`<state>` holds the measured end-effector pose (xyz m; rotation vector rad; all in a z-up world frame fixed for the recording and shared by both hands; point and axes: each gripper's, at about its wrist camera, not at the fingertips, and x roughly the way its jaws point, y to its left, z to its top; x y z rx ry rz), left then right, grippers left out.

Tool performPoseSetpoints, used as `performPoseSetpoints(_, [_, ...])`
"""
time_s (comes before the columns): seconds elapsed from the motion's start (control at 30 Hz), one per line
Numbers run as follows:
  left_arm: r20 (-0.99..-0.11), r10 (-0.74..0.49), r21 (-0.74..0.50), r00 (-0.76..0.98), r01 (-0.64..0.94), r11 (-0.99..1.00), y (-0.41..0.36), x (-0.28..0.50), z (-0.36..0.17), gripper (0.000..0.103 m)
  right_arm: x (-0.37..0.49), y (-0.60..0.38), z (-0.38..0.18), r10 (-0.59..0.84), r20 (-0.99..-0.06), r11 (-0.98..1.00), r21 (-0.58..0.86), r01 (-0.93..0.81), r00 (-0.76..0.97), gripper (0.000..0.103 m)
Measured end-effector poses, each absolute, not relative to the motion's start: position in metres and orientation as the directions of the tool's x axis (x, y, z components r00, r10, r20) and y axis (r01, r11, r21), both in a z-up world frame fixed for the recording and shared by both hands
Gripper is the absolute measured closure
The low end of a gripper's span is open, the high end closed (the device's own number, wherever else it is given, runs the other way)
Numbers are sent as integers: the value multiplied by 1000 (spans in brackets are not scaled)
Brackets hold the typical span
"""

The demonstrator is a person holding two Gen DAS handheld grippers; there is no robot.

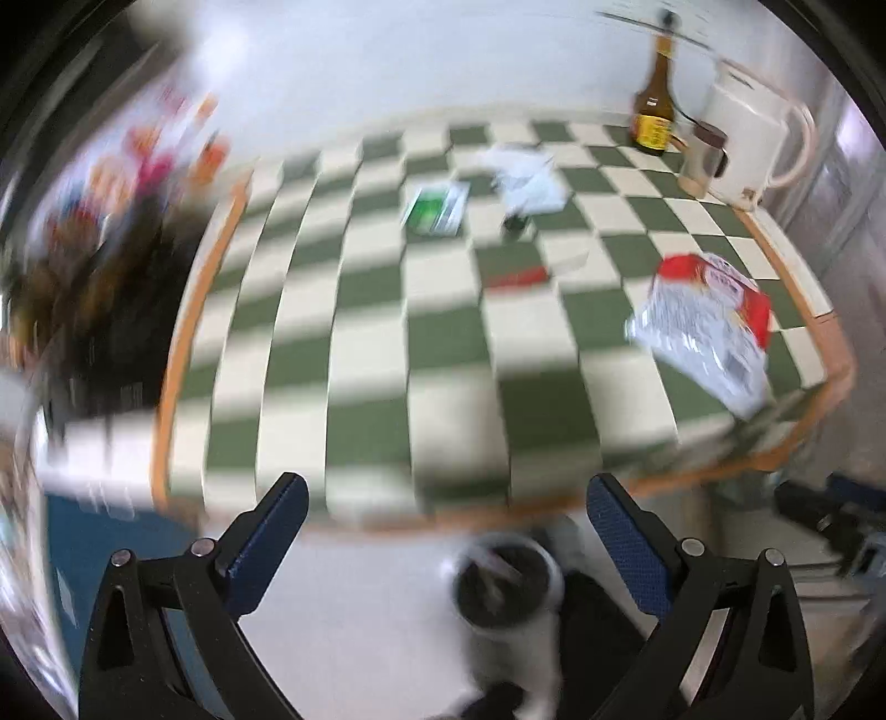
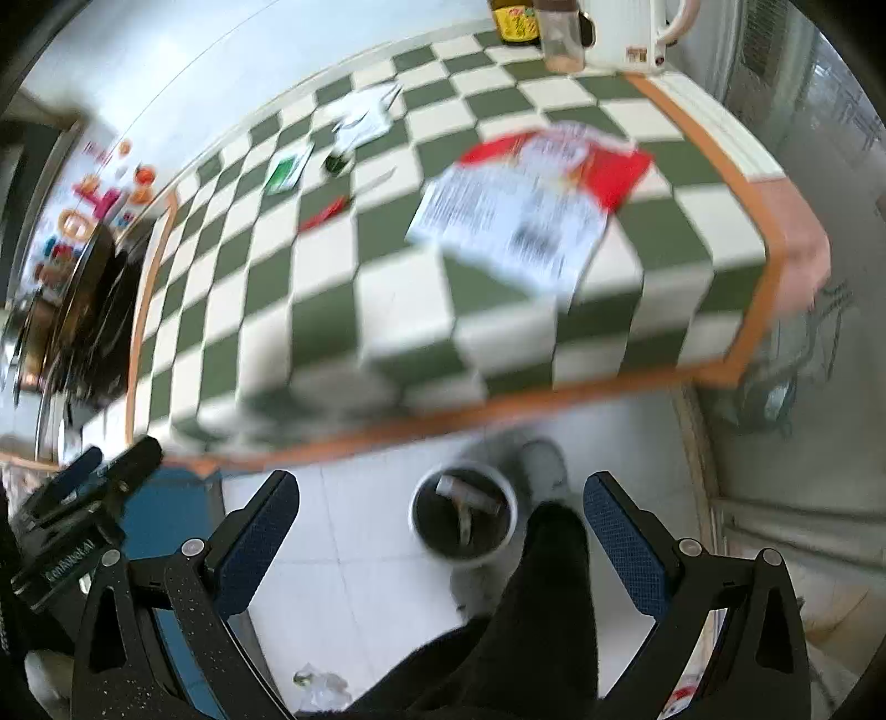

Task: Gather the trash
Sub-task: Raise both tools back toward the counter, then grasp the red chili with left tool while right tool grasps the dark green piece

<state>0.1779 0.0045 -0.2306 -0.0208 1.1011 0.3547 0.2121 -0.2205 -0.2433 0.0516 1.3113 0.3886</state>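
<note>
My left gripper (image 1: 446,507) w/ jaws spread wide & empty, checkered table (image 1: 387,343) ahead, red-white wrapper (image 1: 706,327) at its right edge, green packet (image 1: 437,209) & crumpled paper (image 1: 526,177) further back, bin (image 1: 506,587) on floor below, all blurry

Both views motion-blurred. Print on red-and-white packet (image 2: 531,205) unreadable; its near corner smeared over the table edge (image 2: 498,410), contact there cannot be told. Contents of round bin (image 2: 464,512) on floor indistinct, pale scraps only. Brown bottle (image 2: 512,22) and kettle (image 2: 626,33) cut off by top edge in right wrist view. Coloured items at far left (image 1: 138,160) smeared beyond identification. Small dark object (image 1: 516,224) beside crumpled white paper (image 1: 526,177) too blurred to name. Left gripper (image 2: 94,471) only partly in the right wrist frame.
</note>
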Motion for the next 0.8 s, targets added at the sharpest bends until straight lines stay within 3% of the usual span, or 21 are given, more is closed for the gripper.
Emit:
performPoseSetpoints(0.1, [-866, 319, 278, 387, -158, 947, -8, 251, -243, 5, 280, -225, -251, 298, -937, 939, 252, -233, 184, 0])
performPoseSetpoints(0.17, [-887, 306, 295, 345, -86, 952, -10, 298, -262, 37, 323, -229, -260, 290, -943, 943, 252, -219, 164, 0])
performPoseSetpoints(0.27, [-933, 252, 259, 259, -5, 966, -4, 352, -293, 58, 375, -233, -273, 281, -950, 947, 251, -201, 136, 0])
performPoseSetpoints(0.47, [-972, 193, 208, 137, 104, 973, 0, 408, -337, 59, 452, -237, -293, 277, -957, 950, 258, -178, 92, 0])
performPoseSetpoints(0.5, [-977, 180, 193, 116, 119, 974, 0, 412, -343, 62, 460, -237, -296, 279, -957, 949, 261, -175, 82, 0])
performPoseSetpoints(0.57, [-985, 156, 164, 76, 128, 978, 3, 415, -352, 80, 472, -236, -302, 278, -958, 949, 263, -171, 67, 0])
performPoseSetpoints(0.63, [-991, 110, 117, 75, 111, 987, 7, 415, -351, 88, 482, -233, -307, 280, -959, 949, 269, -167, 50, 0])
performPoseSetpoints(0.8, [-992, 90, 88, 86, -28, 996, 30, 406, -350, 94, 497, -220, -315, 290, -957, 944, 282, -170, 21, 0])
